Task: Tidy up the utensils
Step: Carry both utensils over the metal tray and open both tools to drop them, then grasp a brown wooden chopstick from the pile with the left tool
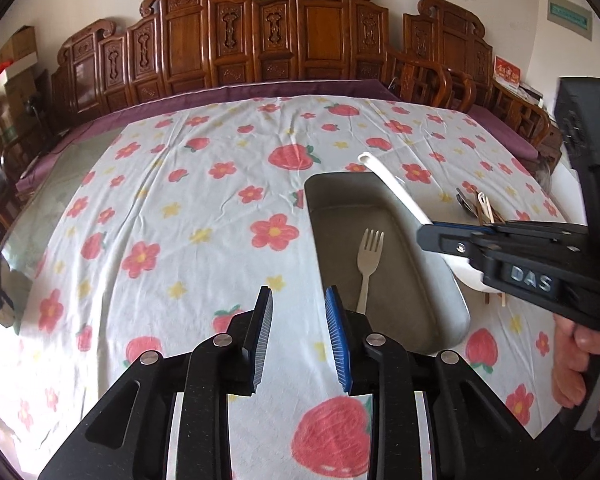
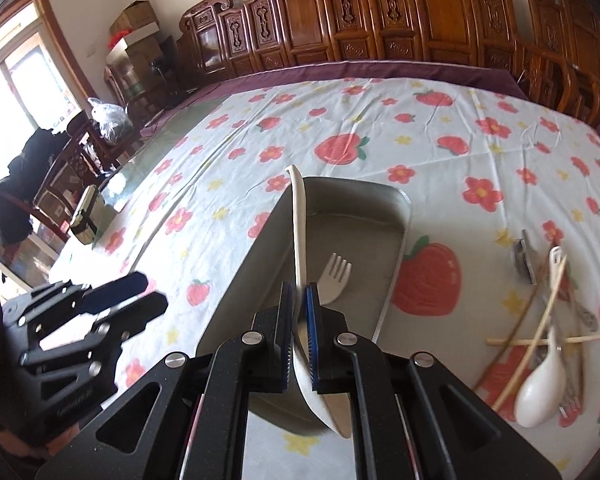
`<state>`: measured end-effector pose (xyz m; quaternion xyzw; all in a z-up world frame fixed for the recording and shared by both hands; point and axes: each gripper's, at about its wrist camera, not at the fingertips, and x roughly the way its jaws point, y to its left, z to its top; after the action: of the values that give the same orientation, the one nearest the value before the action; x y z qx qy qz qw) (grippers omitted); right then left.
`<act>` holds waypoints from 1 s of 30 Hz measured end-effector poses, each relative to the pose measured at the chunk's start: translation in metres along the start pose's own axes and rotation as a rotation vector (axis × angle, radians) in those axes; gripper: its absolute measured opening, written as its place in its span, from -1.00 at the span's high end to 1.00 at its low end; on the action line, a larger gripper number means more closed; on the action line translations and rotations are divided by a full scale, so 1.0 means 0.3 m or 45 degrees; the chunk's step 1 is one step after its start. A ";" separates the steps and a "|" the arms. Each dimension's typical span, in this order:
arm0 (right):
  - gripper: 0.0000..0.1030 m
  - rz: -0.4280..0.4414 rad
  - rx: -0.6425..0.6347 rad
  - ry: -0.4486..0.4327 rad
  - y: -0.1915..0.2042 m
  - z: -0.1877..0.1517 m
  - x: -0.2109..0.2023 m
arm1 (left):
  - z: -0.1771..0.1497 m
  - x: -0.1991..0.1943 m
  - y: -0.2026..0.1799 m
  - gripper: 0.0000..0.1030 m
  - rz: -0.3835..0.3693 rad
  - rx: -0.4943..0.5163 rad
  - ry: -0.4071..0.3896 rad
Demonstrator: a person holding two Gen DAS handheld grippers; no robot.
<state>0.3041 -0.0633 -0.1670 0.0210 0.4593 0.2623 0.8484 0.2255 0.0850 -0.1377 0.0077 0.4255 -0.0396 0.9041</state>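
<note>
A grey metal tray (image 1: 440, 292) (image 2: 240, 280) lies on the flowered tablecloth with a pale fork (image 1: 369, 264) (image 2: 335, 278) inside. My right gripper (image 2: 299, 292) (image 1: 432, 232) is shut on a white spoon (image 2: 300, 224) (image 1: 392, 188) and holds it above the tray, handle pointing away. My left gripper (image 1: 298, 300) (image 2: 140, 292) is open and empty, just left of the tray's near end. A pile of utensils lies right of the tray: another white spoon (image 2: 540, 376), chopsticks (image 2: 532, 328) and metal cutlery (image 2: 524, 260) (image 1: 480, 206).
Carved wooden chairs (image 1: 260, 40) line the table's far edge. A small box (image 2: 88, 216) stands at the table's left edge. The flowered cloth (image 1: 160, 220) stretches left of the tray.
</note>
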 end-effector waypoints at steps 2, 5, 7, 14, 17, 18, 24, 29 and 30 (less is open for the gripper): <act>0.83 0.003 0.010 0.006 0.002 0.003 0.018 | -0.009 0.000 0.010 0.50 -0.007 -0.006 0.000; 0.80 0.016 0.028 0.011 -0.001 0.007 0.034 | -0.022 -0.001 0.013 0.50 -0.014 -0.007 0.000; 0.62 0.038 0.032 0.014 -0.003 0.009 0.038 | -0.026 -0.001 0.010 0.50 -0.020 -0.007 0.001; 0.46 0.014 -0.022 -0.029 -0.025 -0.005 -0.029 | -0.024 -0.018 -0.026 0.46 -0.042 0.002 -0.011; 0.46 -0.029 -0.073 -0.066 -0.064 -0.041 -0.113 | -0.020 -0.034 -0.064 0.32 -0.057 0.016 -0.031; 0.46 -0.043 -0.084 -0.072 -0.080 -0.051 -0.133 | -0.019 -0.037 -0.073 0.31 -0.062 0.019 -0.033; 0.47 -0.181 -0.117 -0.102 -0.247 -0.148 -0.285 | -0.022 -0.053 -0.177 0.08 -0.105 0.064 -0.052; 0.47 -0.280 -0.101 -0.093 -0.387 -0.228 -0.374 | -0.026 -0.054 -0.279 0.07 -0.163 0.094 -0.050; 0.47 -0.292 -0.097 -0.092 -0.403 -0.247 -0.383 | -0.026 -0.052 -0.305 0.07 -0.173 0.104 -0.048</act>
<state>0.2465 -0.2358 -0.1549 -0.0545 0.4176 0.1799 0.8890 0.2024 -0.0049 -0.1291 0.0148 0.4058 -0.1185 0.9061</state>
